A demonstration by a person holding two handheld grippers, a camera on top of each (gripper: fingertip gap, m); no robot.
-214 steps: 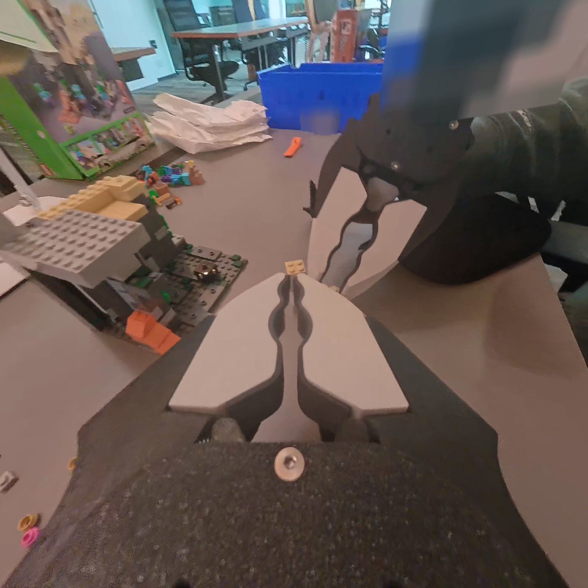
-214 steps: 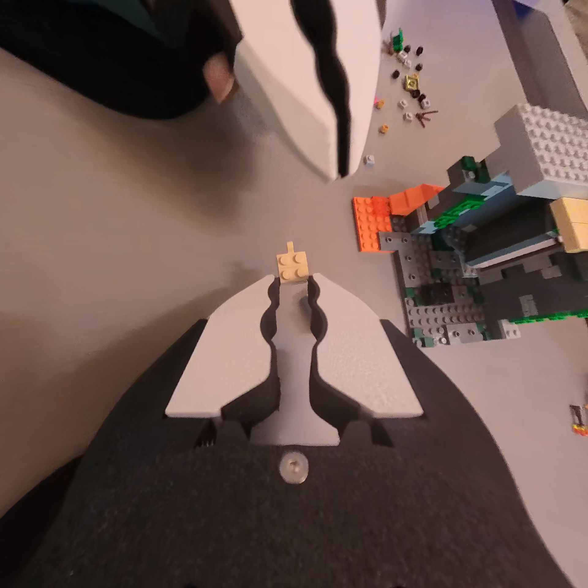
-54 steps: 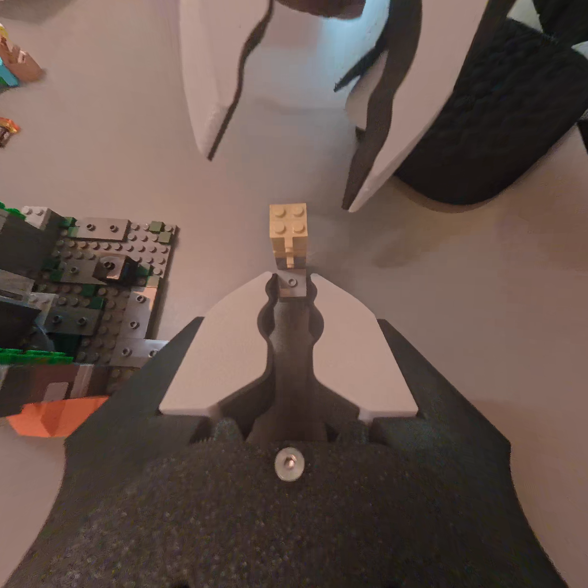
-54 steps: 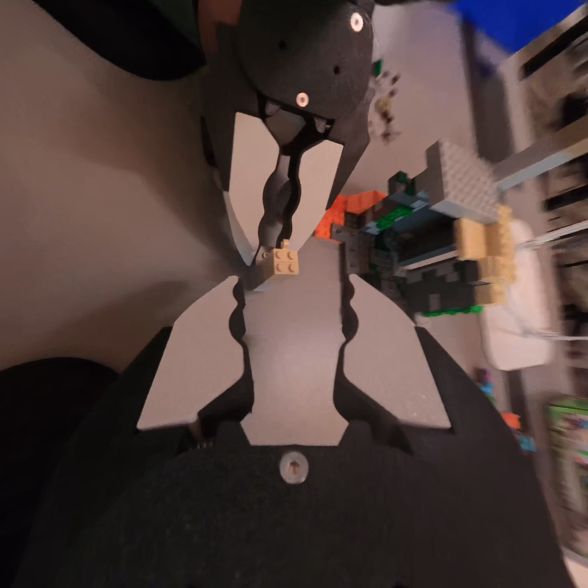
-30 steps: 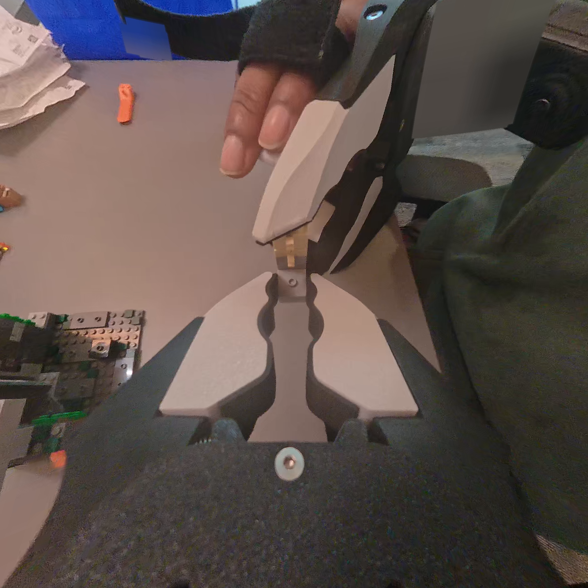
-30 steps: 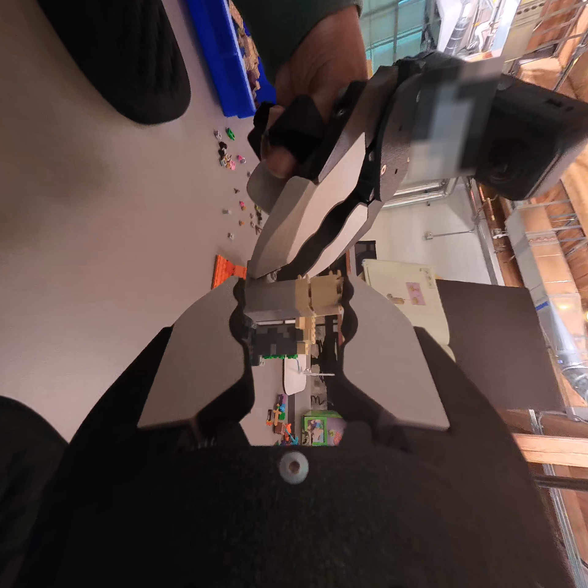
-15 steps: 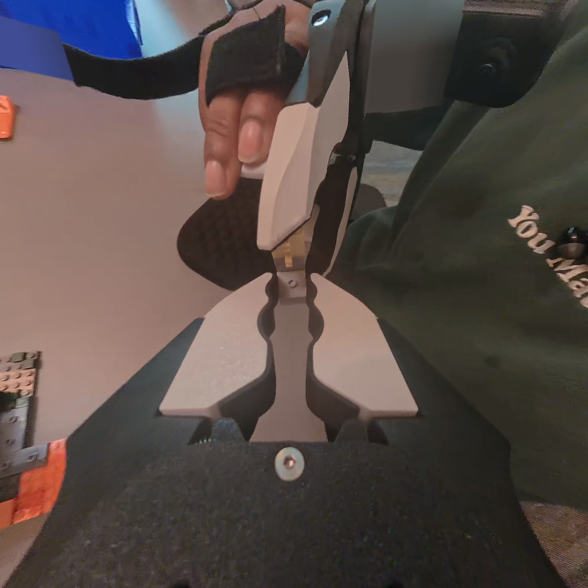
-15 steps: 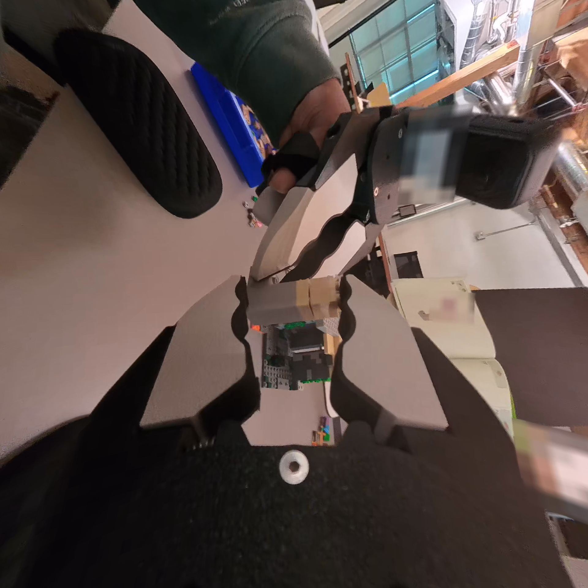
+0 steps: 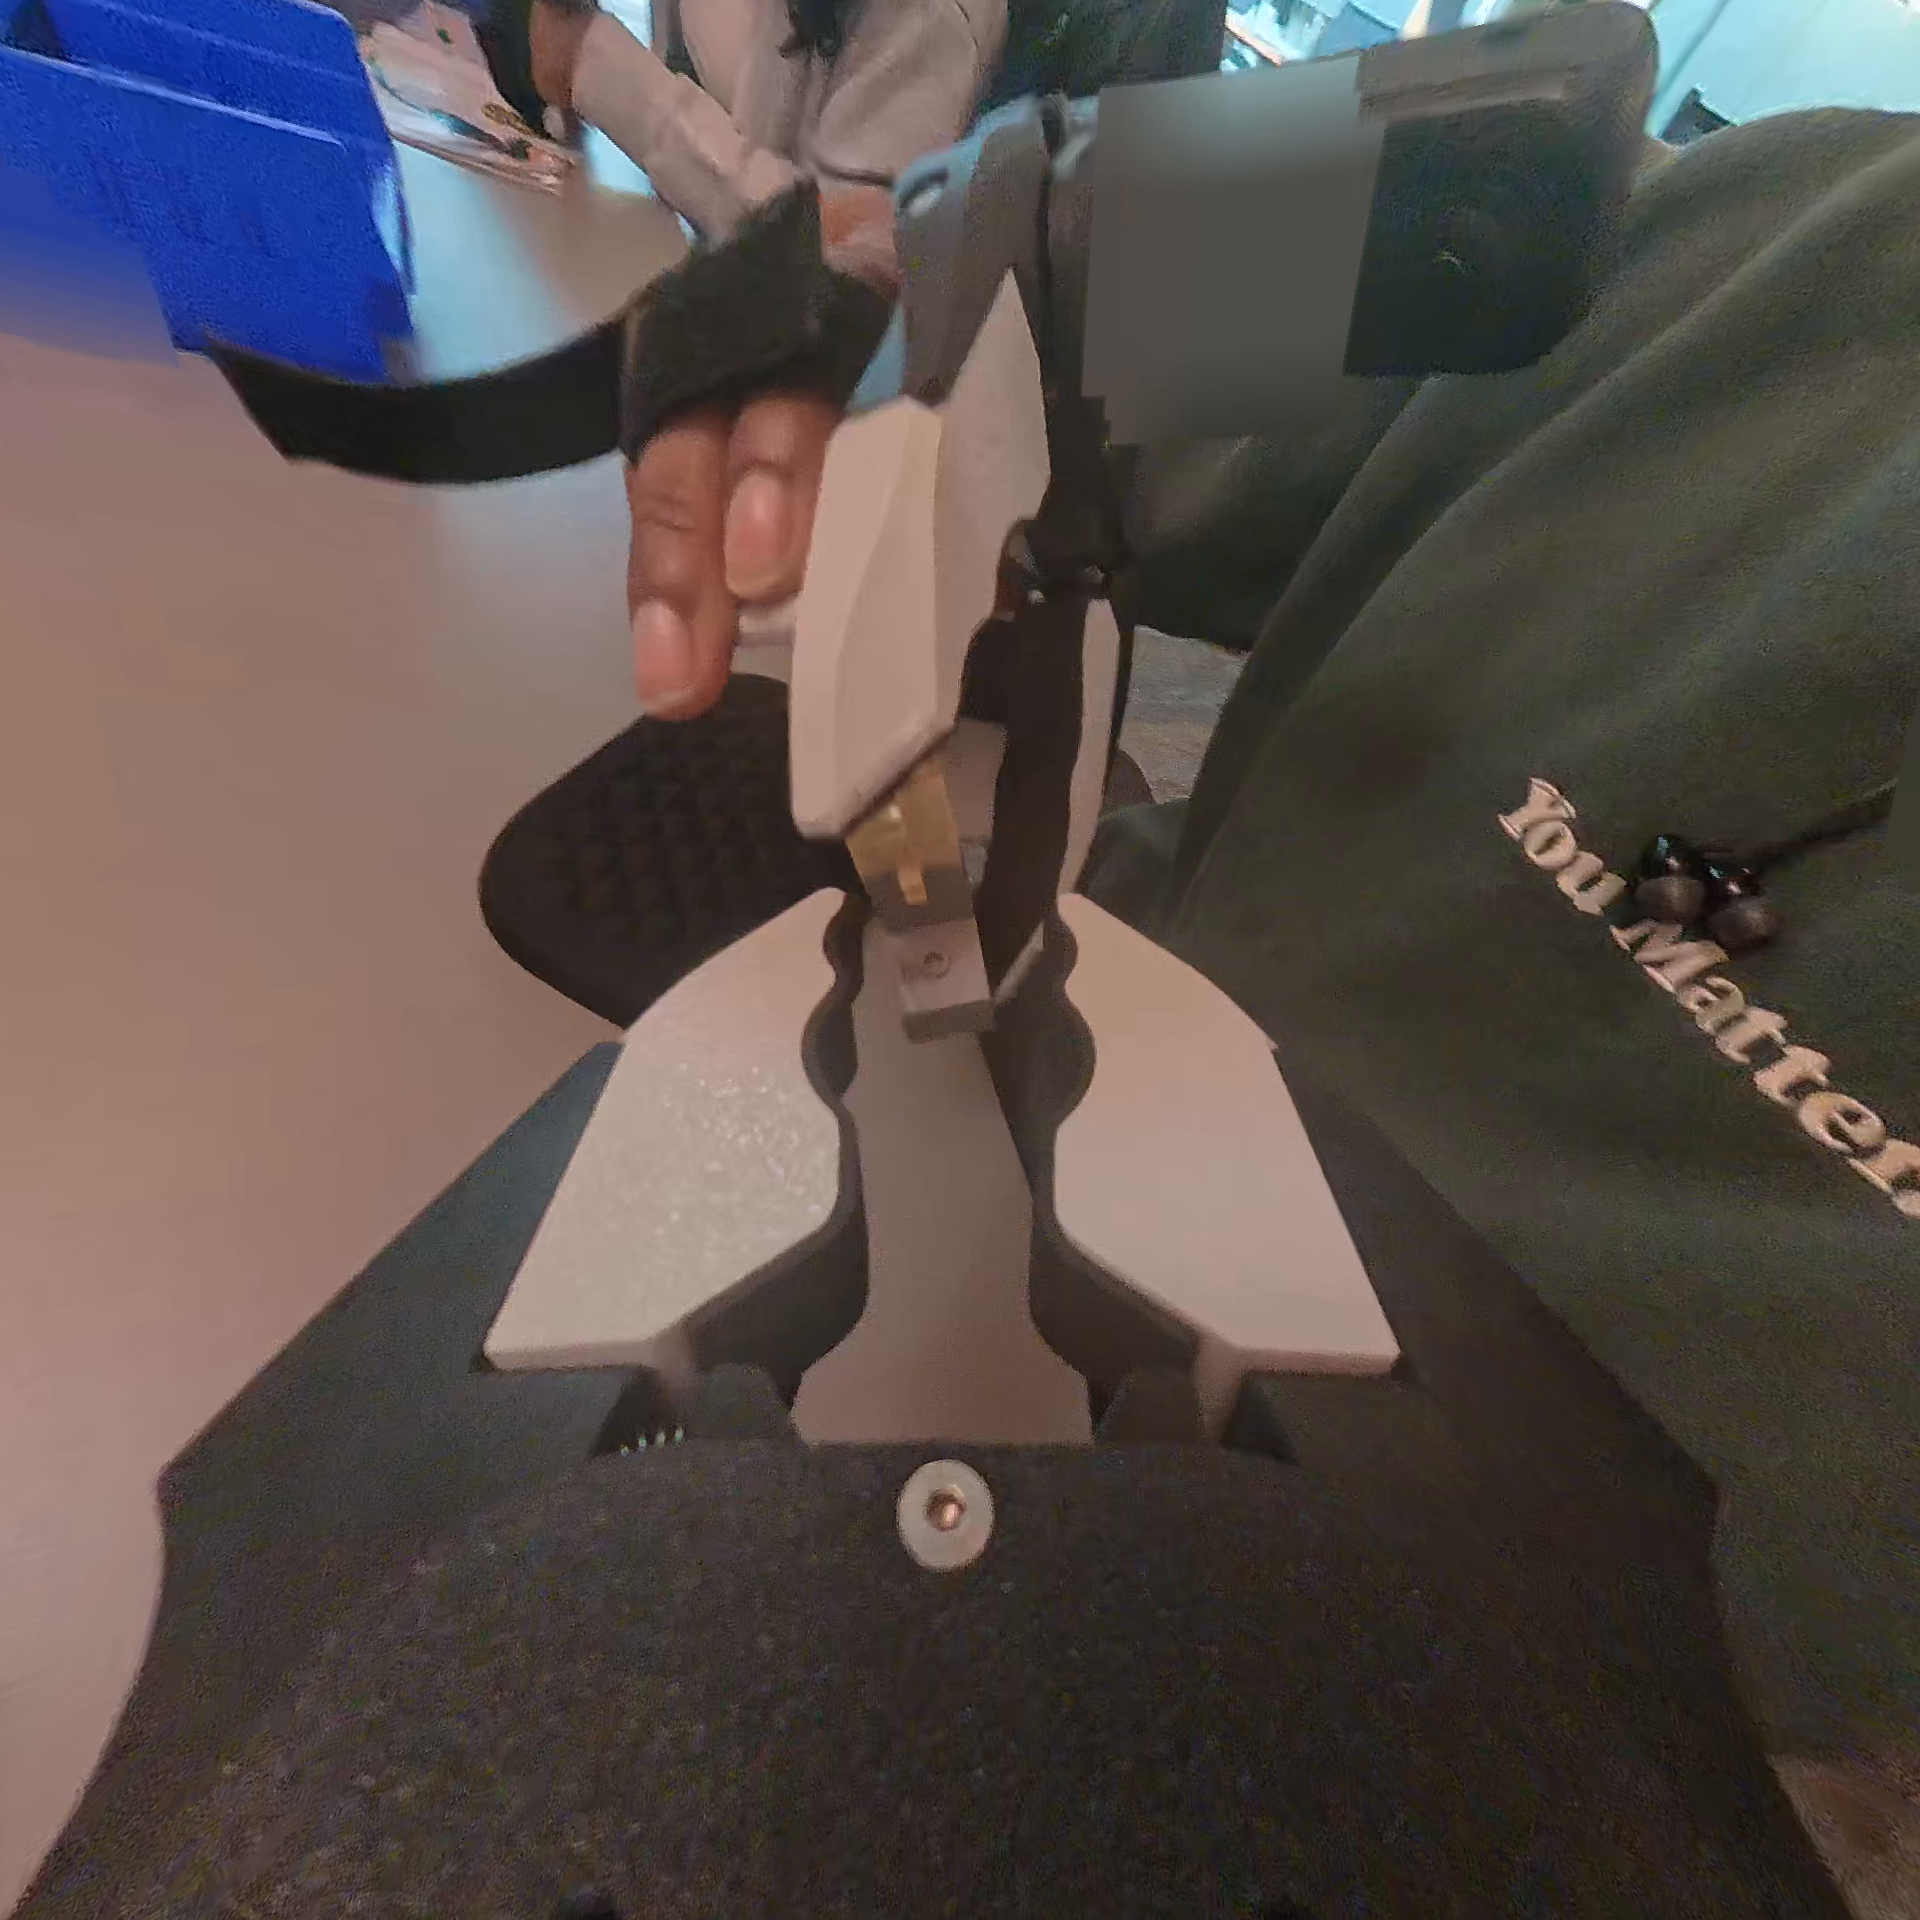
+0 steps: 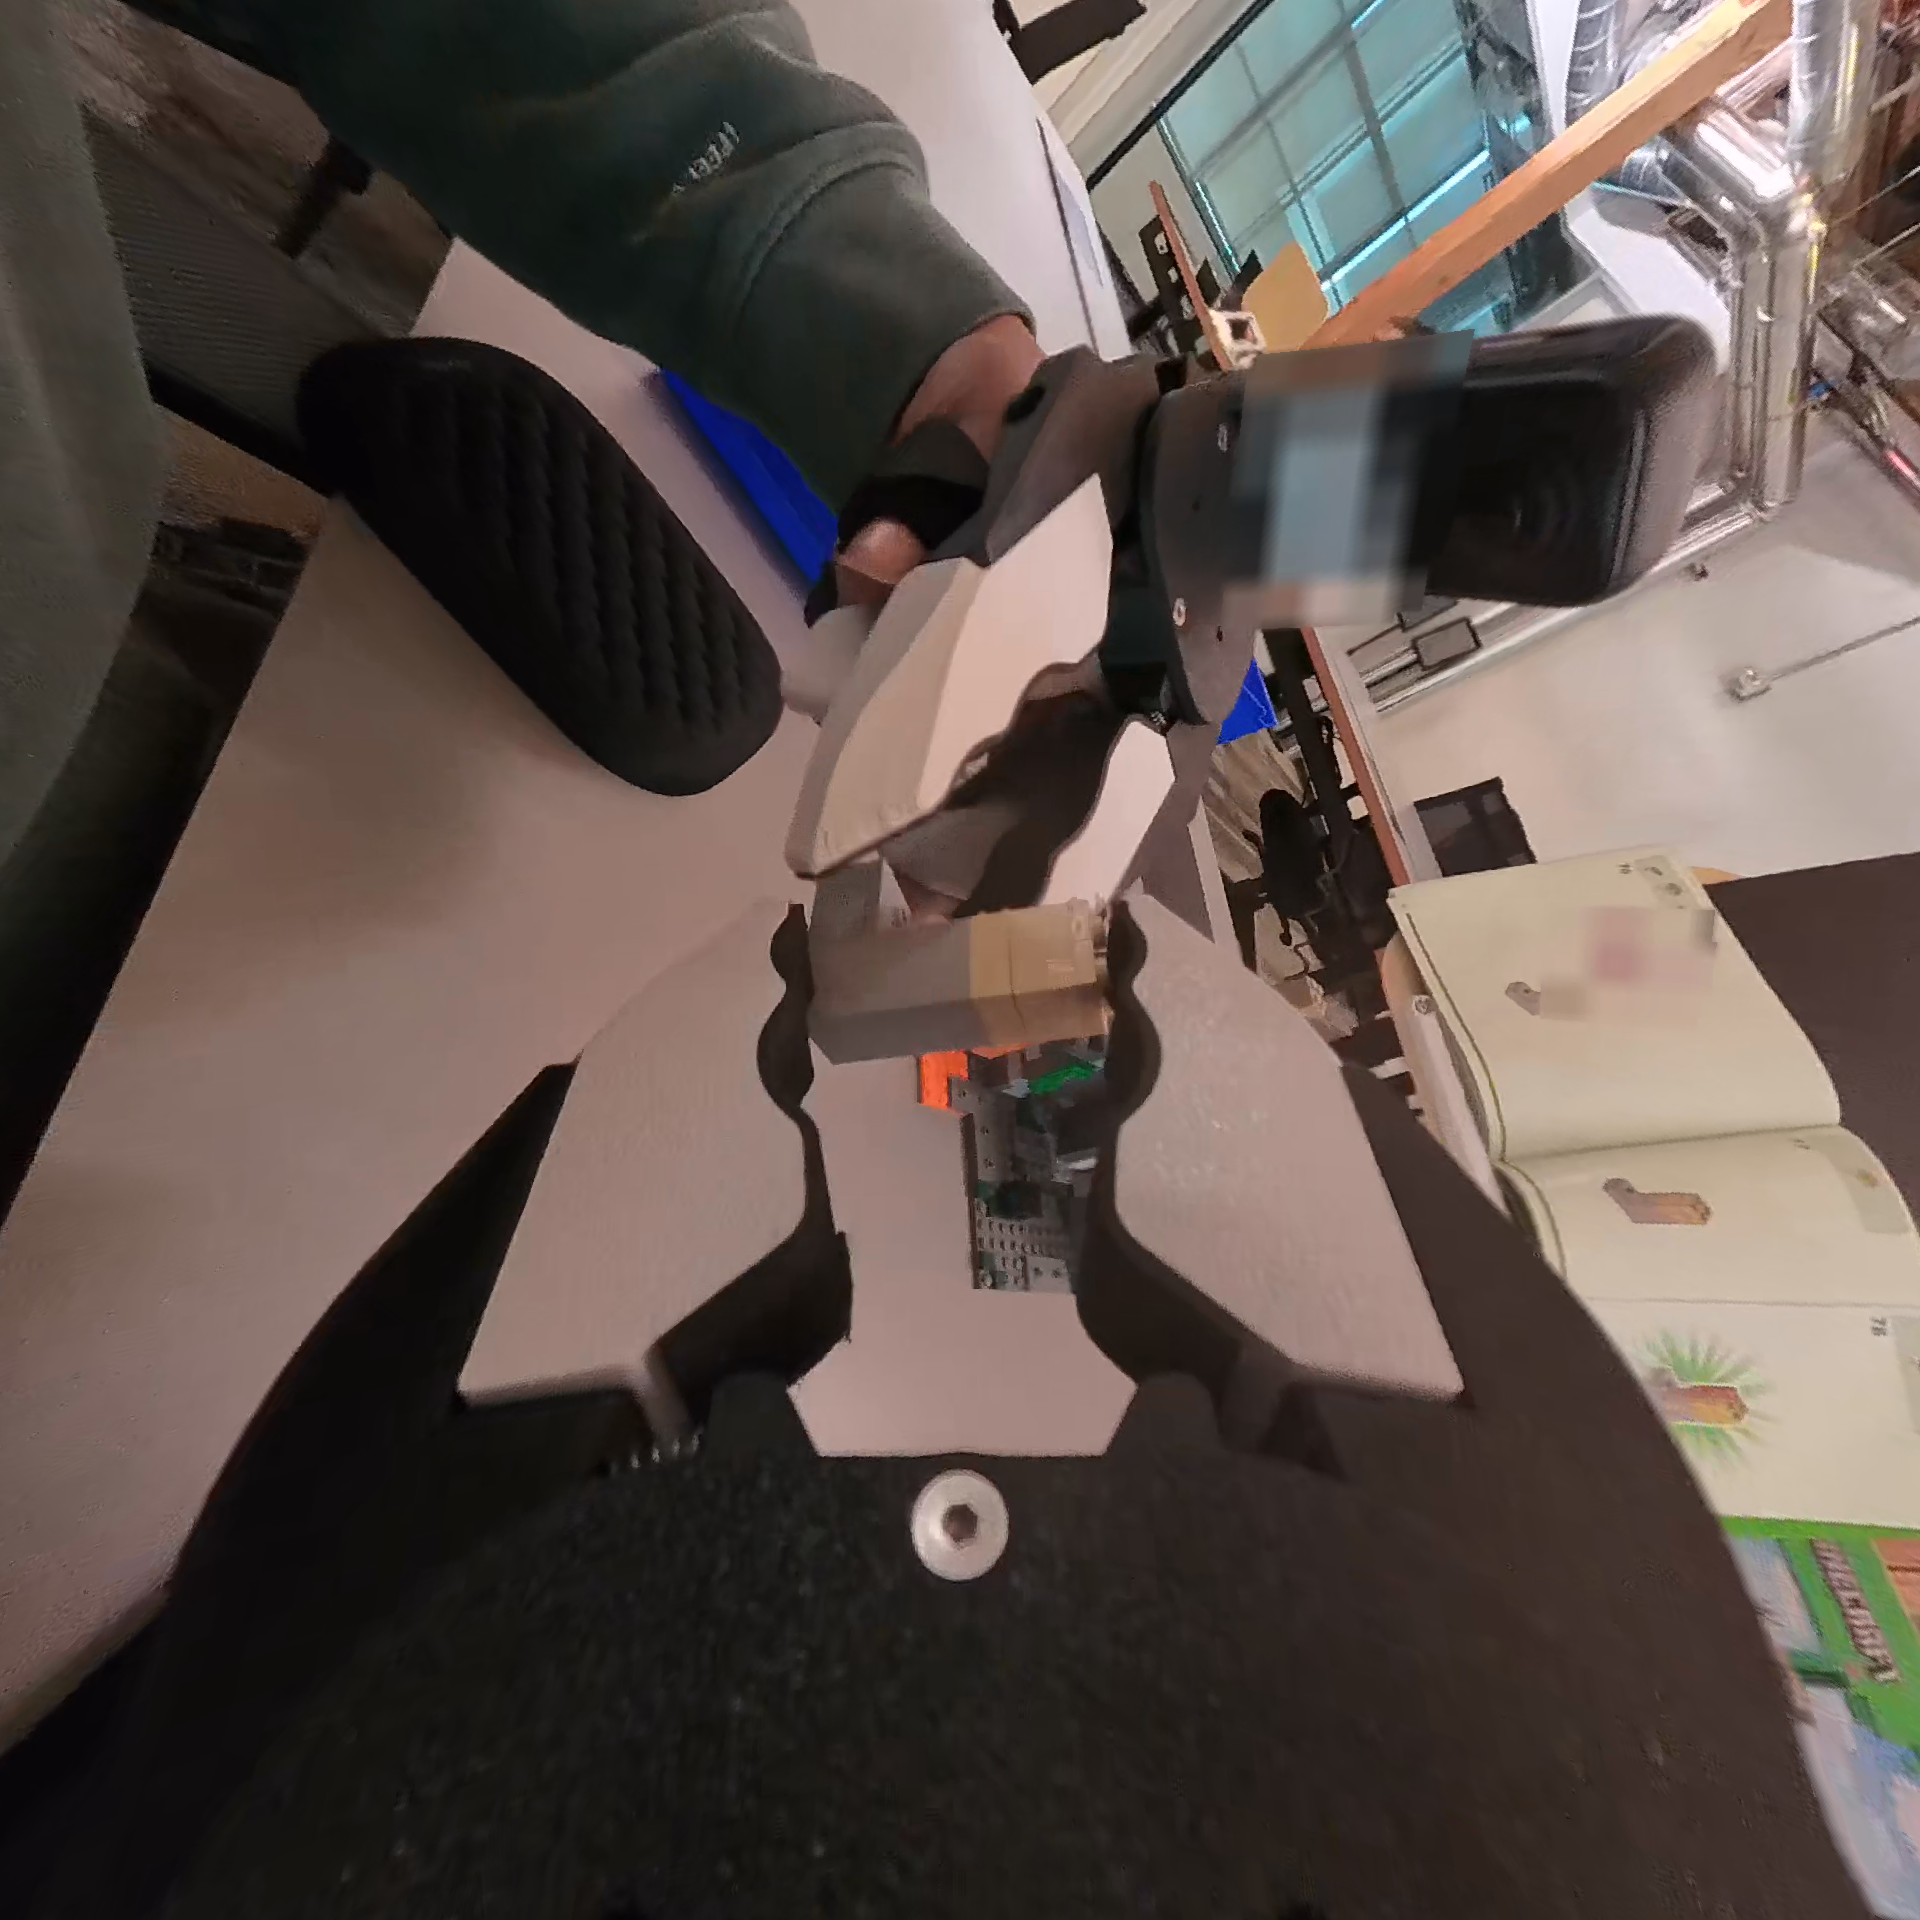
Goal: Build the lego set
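Grey-tan brick stack (image 10: 961, 992) spanning right gripper (image 10: 956, 987) pads

— Where are we?
— We see an open office or lab: glazed windows (image 10: 1340, 156), exposed ducts (image 10: 1766, 208) (silver, overhead), office chairs (image 10: 1288, 842) beyond the pale table (image 10: 312, 935).

Your right gripper (image 10: 951, 977) had pale grey fingers on a black speckled body, and the brick assembly (image 10: 956, 987) clamped across them was grey at one end and tan at the other. Your left gripper (image 9: 945, 956) wore the same grey and black. Your sleeve (image 10: 665, 208) was dark green. The table (image 10: 364, 935) was beige, the ribbed pad (image 10: 540, 561) at its near edge black, the bin (image 9: 197, 208) at its far edge bright blue, the open booklet (image 10: 1621, 1039) cream.
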